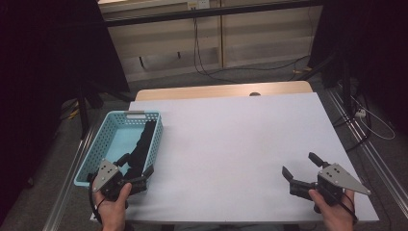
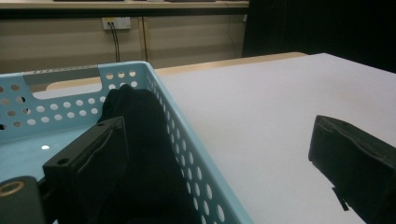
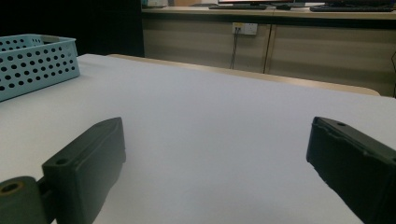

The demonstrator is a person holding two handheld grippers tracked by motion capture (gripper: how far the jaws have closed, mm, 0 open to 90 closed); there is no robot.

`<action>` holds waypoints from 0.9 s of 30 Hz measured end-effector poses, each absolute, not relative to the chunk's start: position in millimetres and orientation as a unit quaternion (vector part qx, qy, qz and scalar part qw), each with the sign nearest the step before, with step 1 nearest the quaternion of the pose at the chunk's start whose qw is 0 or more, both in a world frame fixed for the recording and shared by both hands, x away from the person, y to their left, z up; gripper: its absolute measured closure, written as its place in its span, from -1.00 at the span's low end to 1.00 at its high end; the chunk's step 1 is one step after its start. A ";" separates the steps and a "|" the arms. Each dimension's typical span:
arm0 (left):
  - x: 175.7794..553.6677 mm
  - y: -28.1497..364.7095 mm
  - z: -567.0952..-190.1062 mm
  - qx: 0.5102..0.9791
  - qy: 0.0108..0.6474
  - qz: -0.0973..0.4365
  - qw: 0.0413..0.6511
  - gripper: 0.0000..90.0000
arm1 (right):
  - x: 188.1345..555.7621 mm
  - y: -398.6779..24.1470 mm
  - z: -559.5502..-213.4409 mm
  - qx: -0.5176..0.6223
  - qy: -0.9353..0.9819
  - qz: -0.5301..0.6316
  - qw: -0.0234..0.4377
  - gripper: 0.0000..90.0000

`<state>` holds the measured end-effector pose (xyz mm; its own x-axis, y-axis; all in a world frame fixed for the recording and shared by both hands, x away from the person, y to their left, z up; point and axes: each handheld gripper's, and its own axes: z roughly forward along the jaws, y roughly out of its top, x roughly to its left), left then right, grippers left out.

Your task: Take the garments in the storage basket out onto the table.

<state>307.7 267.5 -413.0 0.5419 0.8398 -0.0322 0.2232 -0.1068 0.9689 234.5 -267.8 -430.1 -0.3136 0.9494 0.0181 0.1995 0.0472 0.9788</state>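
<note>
— where's your left gripper (image 1: 135,169) right now?

— lower left of the high view, at the near end of the light blue perforated basket (image 1: 94,149). my jaws are spread wide and grasping nothing. in the left gripper view one jaw stands inside the basket, the other out over the white tabletop (image 1: 240,144), with the basket's right wall between them.

— and the black cloth (image 1: 142,144)?

— it lies in the basket along its right wall, a long dark bundle running from the near end toward the far one. in the left gripper view the black cloth (image 2: 140,154) sits just beside my inside jaw; whether it touches, i cannot tell.

— your right gripper (image 1: 299,165)?

— lower right of the high view, low over the tabletop near its front edge, well apart from the basket. jaws released, wide, bare white surface between them. in the right gripper view the basket (image 3: 35,60) shows at the upper left.
</note>
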 end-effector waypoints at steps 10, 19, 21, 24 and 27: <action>309.8 274.0 -411.9 0.693 0.393 0.275 0.538 -0.91 | 237.1 -266.1 -431.0 0.455 0.634 0.516 0.354 -0.93; 318.8 289.6 -397.7 0.703 0.428 0.267 0.502 -0.91 | 238.9 -264.6 -431.0 0.451 0.637 0.517 0.351 -0.95; 321.6 290.7 -397.0 0.707 0.430 0.262 0.496 -0.90 | 239.9 -264.4 -431.3 0.450 0.638 0.516 0.351 -0.95; 325.7 291.7 -396.5 0.715 0.433 0.254 0.486 -0.89 | 240.4 -264.8 -431.5 0.450 0.639 0.516 0.350 -0.95; 335.5 290.8 -393.2 0.719 0.444 0.252 0.471 -0.87 | 240.2 -264.6 -431.4 0.450 0.639 0.516 0.350 -0.95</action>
<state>335.5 290.8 -393.2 0.4793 0.8759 -0.0550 0.4004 -0.1625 0.9018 240.2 -264.6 -431.4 -0.3495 0.9368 0.0175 0.2153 0.0621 0.9746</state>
